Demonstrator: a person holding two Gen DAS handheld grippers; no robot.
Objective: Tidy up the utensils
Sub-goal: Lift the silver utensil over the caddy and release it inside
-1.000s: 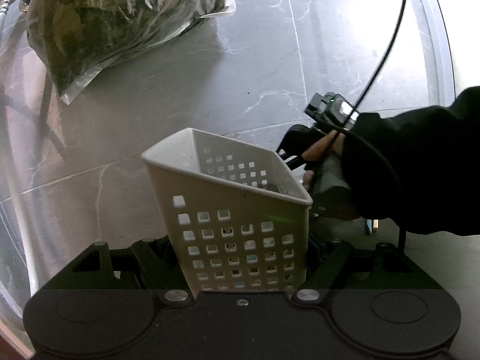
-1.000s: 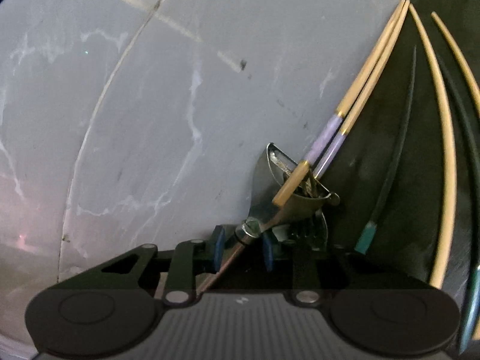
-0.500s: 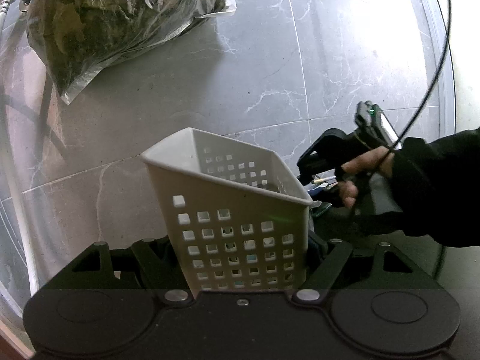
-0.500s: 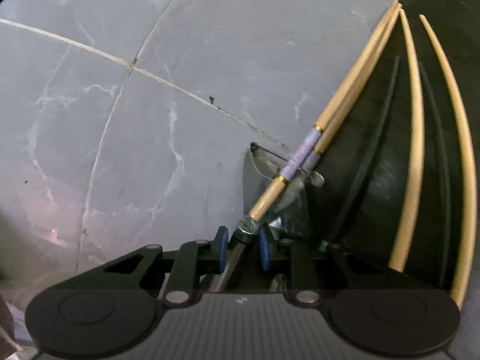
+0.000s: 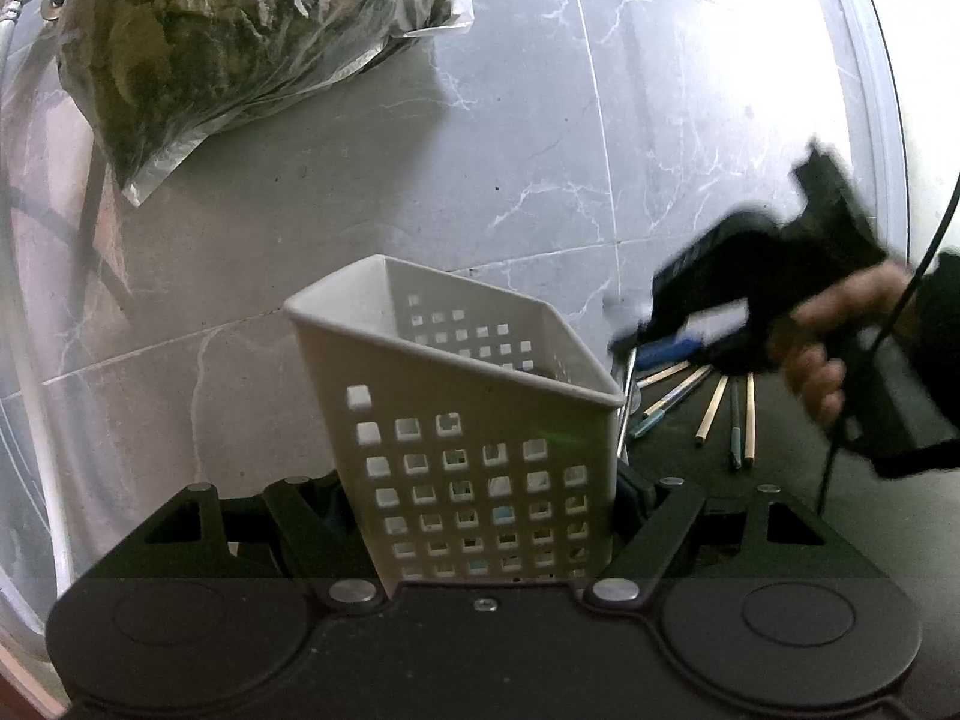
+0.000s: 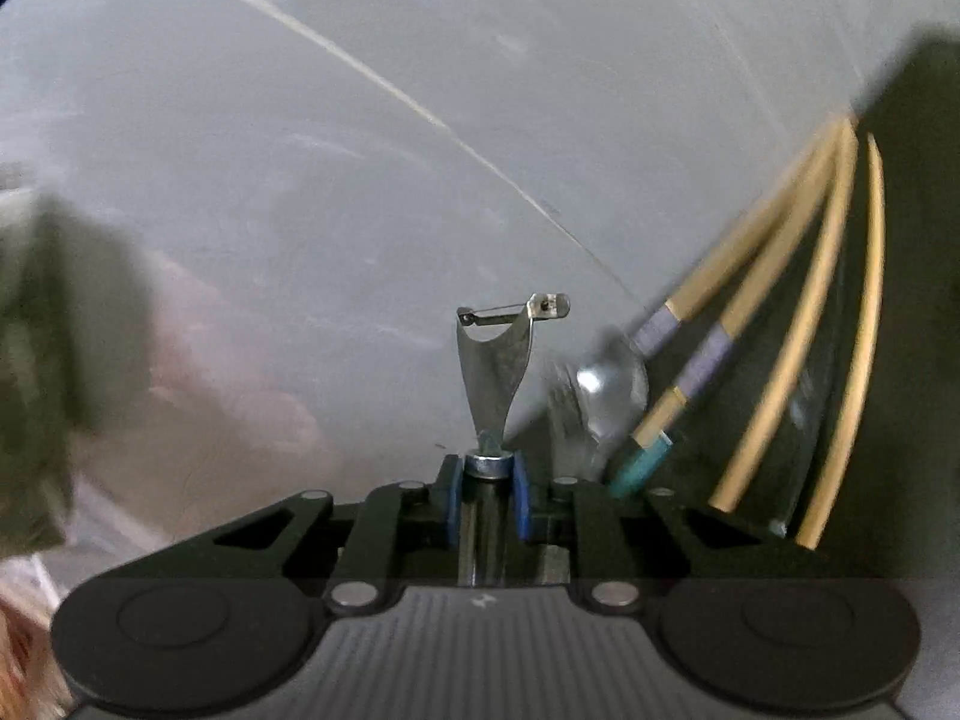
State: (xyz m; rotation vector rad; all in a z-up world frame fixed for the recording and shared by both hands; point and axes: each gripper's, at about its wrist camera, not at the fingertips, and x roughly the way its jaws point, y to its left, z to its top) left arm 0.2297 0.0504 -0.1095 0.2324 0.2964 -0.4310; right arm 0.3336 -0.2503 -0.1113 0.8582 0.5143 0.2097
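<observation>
A white perforated utensil basket stands tilted between the fingers of my left gripper, which is shut on its sides. To its right a hand holds my right gripper, blurred by motion. In the right wrist view my right gripper has a metal peeler by the handle between its blue pads, blade end up; its jaws are closing on that handle. The peeler's thin handle shows just beside the basket's right rim. Wooden chopsticks and a spoon lie on a dark mat.
A clear plastic bag of dark greens lies at the back left on the grey marble surface. A white hose runs along the left edge. More chopsticks fan out on the mat right of the basket.
My right gripper has swung right and rolled, and the peeler has come off the chopsticks and now points straight ahead. The left gripper and basket have not moved.
</observation>
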